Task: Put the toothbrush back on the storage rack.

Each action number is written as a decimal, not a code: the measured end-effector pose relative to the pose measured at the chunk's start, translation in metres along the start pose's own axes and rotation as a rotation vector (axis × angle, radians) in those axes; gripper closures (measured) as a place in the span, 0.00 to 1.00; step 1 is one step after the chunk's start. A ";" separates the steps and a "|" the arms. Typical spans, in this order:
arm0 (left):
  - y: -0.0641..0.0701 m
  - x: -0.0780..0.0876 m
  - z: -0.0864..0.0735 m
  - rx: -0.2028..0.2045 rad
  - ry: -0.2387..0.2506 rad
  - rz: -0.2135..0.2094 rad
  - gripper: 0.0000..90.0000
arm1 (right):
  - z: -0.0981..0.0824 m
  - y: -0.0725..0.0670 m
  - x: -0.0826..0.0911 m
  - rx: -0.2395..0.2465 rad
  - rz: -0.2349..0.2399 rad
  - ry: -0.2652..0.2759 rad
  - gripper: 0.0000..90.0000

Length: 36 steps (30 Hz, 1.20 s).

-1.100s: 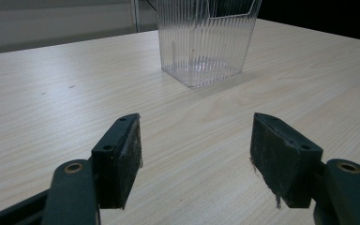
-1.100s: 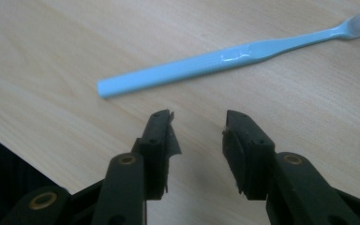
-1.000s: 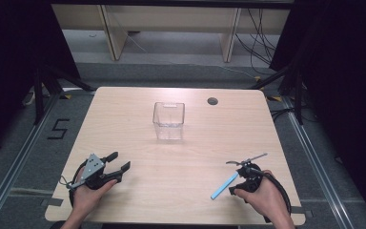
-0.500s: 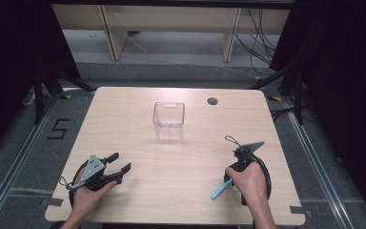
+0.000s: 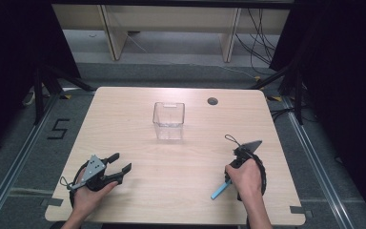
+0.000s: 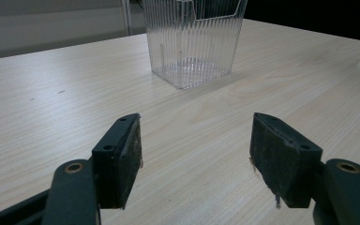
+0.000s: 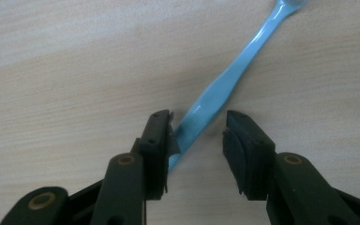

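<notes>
a pale wooden desk with a clear plastic box at its middle. near the box's right front, the right claw, just opening, straddles a blue toothbrush lying flat, ready to pinch. left of the box, the left claw waits, spread and empty.

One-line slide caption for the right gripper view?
Right gripper poised over the blue toothbrush on the wooden table, jaws apart around its handle end.
</notes>
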<state>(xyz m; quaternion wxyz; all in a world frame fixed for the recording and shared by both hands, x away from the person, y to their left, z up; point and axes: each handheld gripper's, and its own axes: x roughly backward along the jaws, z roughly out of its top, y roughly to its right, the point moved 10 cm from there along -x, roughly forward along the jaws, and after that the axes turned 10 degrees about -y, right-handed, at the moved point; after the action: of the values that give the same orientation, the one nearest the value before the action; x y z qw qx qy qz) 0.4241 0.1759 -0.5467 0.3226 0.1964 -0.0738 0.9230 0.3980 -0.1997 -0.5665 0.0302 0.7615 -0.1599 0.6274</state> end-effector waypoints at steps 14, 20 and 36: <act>0.001 0.000 0.000 0.001 0.000 -0.001 0.37 | 0.006 0.001 -0.003 0.022 -0.072 0.003 0.75; 0.001 0.000 0.000 0.001 0.001 -0.002 0.37 | 0.006 0.003 -0.002 0.062 -0.102 0.003 0.85; 0.001 0.000 0.000 0.000 0.002 -0.003 0.37 | 0.006 0.009 -0.003 0.272 -0.137 0.026 0.88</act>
<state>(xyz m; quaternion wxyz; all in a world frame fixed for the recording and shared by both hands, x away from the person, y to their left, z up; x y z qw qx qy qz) 0.4231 0.1753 -0.5466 0.3240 0.1954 -0.0734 0.9227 0.4002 -0.2087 -0.5722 -0.0283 0.7595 -0.0206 0.6496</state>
